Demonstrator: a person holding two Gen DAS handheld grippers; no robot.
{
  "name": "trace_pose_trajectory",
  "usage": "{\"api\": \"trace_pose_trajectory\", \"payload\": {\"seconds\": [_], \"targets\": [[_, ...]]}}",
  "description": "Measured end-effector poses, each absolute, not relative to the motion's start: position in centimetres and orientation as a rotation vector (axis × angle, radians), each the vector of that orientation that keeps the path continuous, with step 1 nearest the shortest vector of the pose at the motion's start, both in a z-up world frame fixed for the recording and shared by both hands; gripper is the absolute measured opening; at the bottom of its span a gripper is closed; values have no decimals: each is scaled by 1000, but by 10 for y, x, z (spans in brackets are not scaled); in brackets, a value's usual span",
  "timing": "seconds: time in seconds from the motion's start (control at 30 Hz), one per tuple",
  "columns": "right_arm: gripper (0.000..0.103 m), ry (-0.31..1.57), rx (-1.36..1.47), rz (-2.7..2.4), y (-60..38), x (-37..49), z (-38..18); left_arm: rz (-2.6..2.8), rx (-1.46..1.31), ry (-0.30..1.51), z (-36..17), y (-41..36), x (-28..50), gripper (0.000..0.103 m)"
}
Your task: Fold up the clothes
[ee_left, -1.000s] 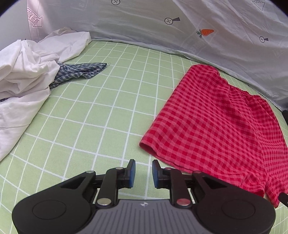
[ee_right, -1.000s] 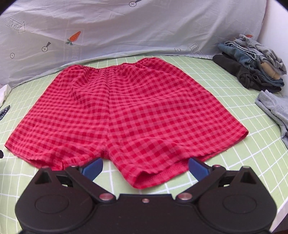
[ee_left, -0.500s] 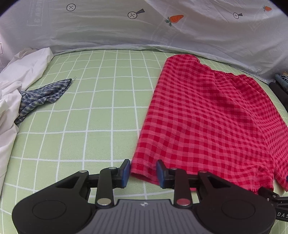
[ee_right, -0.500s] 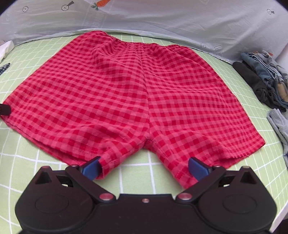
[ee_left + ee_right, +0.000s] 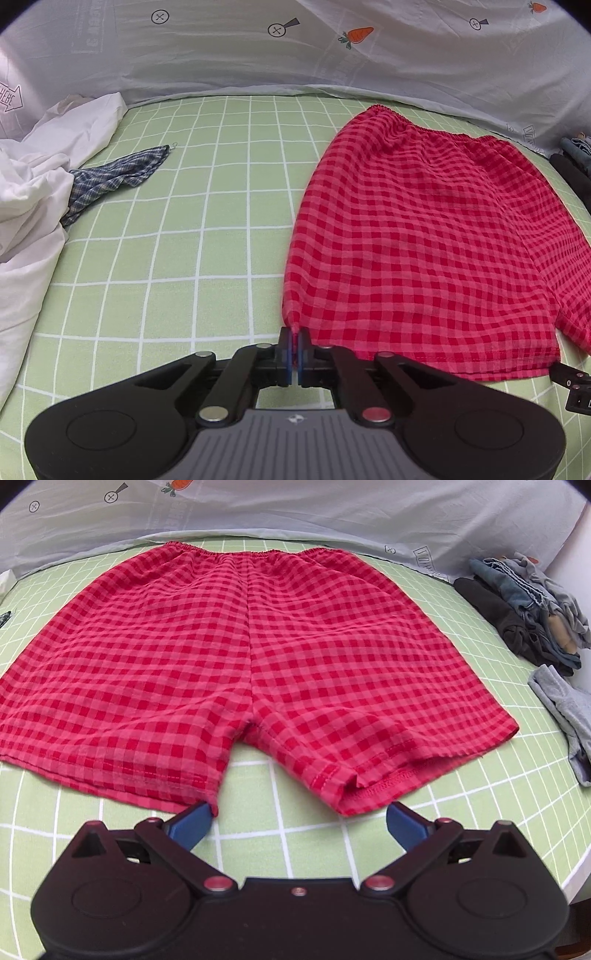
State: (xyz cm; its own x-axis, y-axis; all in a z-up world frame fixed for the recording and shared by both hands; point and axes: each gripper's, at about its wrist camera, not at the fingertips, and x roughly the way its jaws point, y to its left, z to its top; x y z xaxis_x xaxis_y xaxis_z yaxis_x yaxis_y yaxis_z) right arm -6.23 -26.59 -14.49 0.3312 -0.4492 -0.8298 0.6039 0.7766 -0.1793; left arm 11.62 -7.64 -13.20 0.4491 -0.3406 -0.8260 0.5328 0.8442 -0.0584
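Observation:
Red checked shorts (image 5: 424, 236) lie flat on the green grid sheet, waistband away from me, and also show in the right wrist view (image 5: 251, 664). My left gripper (image 5: 294, 354) is shut on the near left hem corner of the shorts. My right gripper (image 5: 295, 821) is open, its blue pads just short of the hem, either side of the crotch gap. The right gripper's tip shows at the right edge of the left wrist view (image 5: 572, 384).
A white garment (image 5: 40, 192) and a blue plaid cloth (image 5: 110, 181) lie at the left. A pile of dark and denim clothes (image 5: 524, 609) and a grey garment (image 5: 569, 716) lie at the right. A pale printed sheet (image 5: 295, 48) hangs behind.
My left gripper moved right to the shorts' hem corner and shut on it. My right gripper shifted left along the hem to the crotch and stayed open.

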Motion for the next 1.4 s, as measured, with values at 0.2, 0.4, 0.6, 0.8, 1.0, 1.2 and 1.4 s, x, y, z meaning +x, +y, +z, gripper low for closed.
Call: {"api": "trace_pose_trajectory", "payload": {"seconds": [0.2, 0.4, 0.6, 0.8, 1.0, 1.2, 1.4], "targets": [[102, 1008, 198, -649, -290, -78, -138, -433, 122, 1008, -129, -44, 103, 3], [102, 943, 183, -579, -311, -93, -126, -376, 41, 973, -111, -44, 90, 3], [102, 927, 185, -599, -332, -114, -120, -387, 19, 945, -94, -80, 74, 3], [102, 936, 231, -682, -372, -145, -121, -479, 55, 934, -85, -142, 53, 3], [102, 964, 267, -723, -414, -174, -125, -587, 108, 939, -86, -205, 30, 3], [102, 965, 303, -751, -456, -192, -126, -684, 149, 930, -87, -265, 7, 3], [102, 968, 283, -728, -487, -198, -126, -713, 157, 1001, -107, -302, -5, 4]]}}
